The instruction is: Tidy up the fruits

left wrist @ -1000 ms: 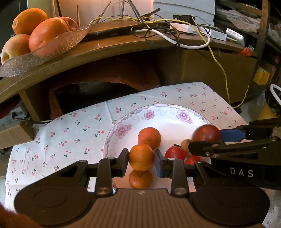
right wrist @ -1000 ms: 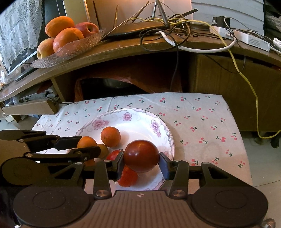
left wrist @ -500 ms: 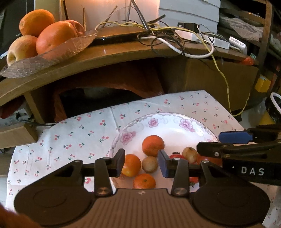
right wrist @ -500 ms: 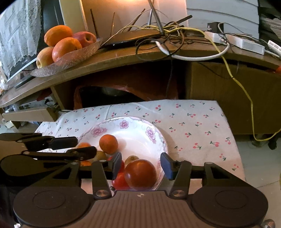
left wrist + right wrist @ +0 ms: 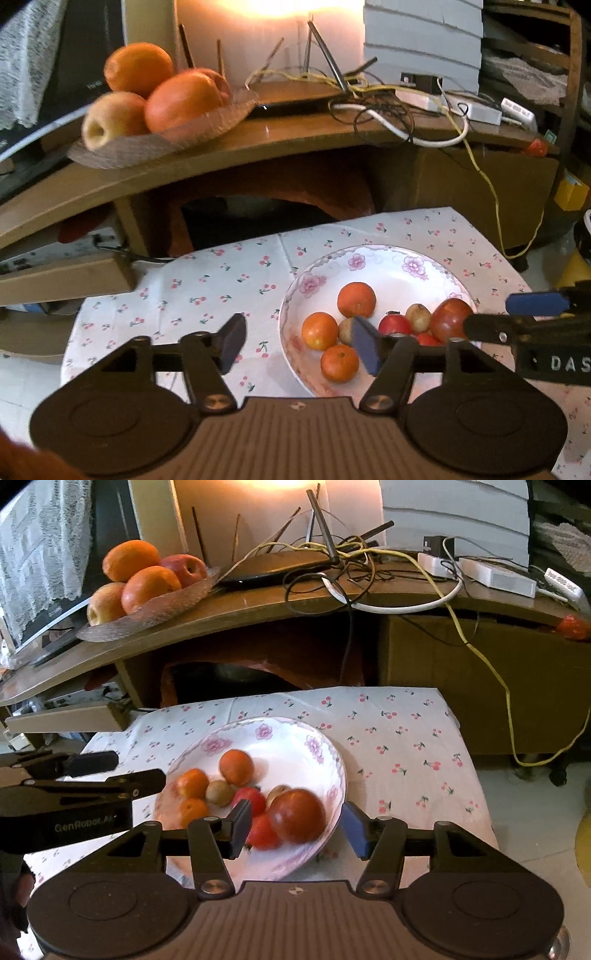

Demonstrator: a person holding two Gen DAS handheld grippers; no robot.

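A white floral plate (image 5: 384, 258) (image 5: 295, 738) sits on the cherry-print cloth and holds several fruits: three small oranges (image 5: 319, 330) (image 5: 236, 767), small brown fruits (image 5: 418, 316) (image 5: 218, 792), red fruits (image 5: 394, 324) (image 5: 250, 799) and a big dark red apple (image 5: 450, 319) (image 5: 297, 815). My left gripper (image 5: 297, 349) is open and empty, above the plate's left rim. My right gripper (image 5: 295, 829) is open, its jaws standing either side of the red apple, which rests on the plate.
A glass dish (image 5: 159, 140) (image 5: 147, 613) with large oranges and apples stands on the curved wooden desk (image 5: 295, 140) behind. Tangled cables and a router (image 5: 332, 565) lie on the desk. A dark opening lies under the desk. The cloth (image 5: 406, 746) has bare room right of the plate.
Both grippers let go of their fruit: the orange and the red apple now lie on the plate. Both grippers opened wider and drew back; the left moved left.
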